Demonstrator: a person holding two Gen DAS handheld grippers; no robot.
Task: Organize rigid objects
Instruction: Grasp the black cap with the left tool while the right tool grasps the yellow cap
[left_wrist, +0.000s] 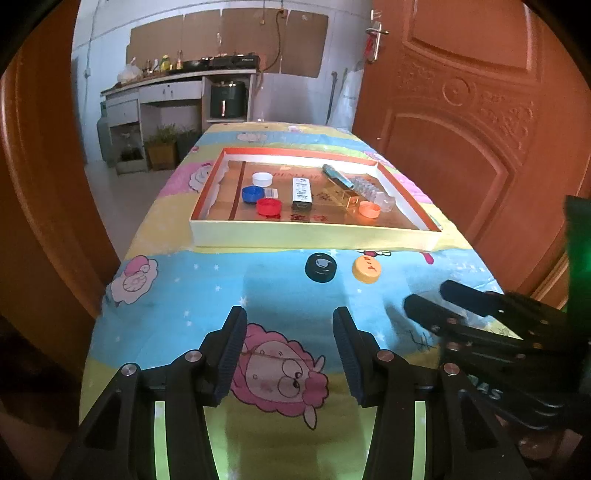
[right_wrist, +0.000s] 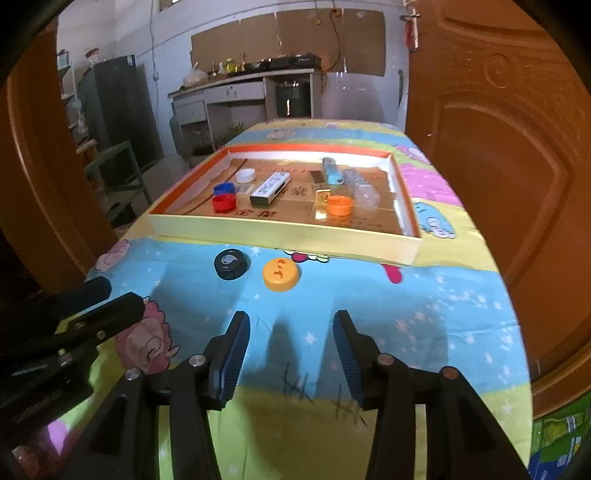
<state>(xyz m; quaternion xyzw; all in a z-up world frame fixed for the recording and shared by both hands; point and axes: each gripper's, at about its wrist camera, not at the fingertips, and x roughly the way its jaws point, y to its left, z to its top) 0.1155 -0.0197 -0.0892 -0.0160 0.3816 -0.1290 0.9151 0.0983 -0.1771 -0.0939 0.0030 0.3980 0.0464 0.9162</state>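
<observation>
A table covered by a cartoon-sheep cloth (left_wrist: 207, 280) fills most of both views, with a wooden door (left_wrist: 480, 129) seen to its right. On the far half of the cloth a shallow tray (left_wrist: 314, 236) with pale walls and an orange inner rim is set.

The left gripper (left_wrist: 290, 321) is held low over the near end of the cloth; its jaws are spread wide with nothing between them. The right gripper (right_wrist: 291, 325) is likewise held over the near cloth, jaws parted and empty. Each is seen beside the other in the opposite wrist view.

Inside the tray, a white box (left_wrist: 302, 192) is laid near the middle. To its right a blue tube (right_wrist: 331, 170), a clear ribbed bottle (right_wrist: 360, 188) and a small gold frame (left_wrist: 347, 197) are grouped, the bottle lying on its side. An orange cap (right_wrist: 339, 205) sits at the near right, just beside the frame. At the left a white cap (left_wrist: 262, 179) is placed farthest, with a blue cap (left_wrist: 253, 194) nearer and a red cap (left_wrist: 269, 206) nearest; the blue and red caps touch.

Outside the tray, on the cloth just near its front wall, a black cap (right_wrist: 231, 263) and a yellow cap (right_wrist: 280, 274) are found side by side, the black one to the left, slightly apart.
</observation>
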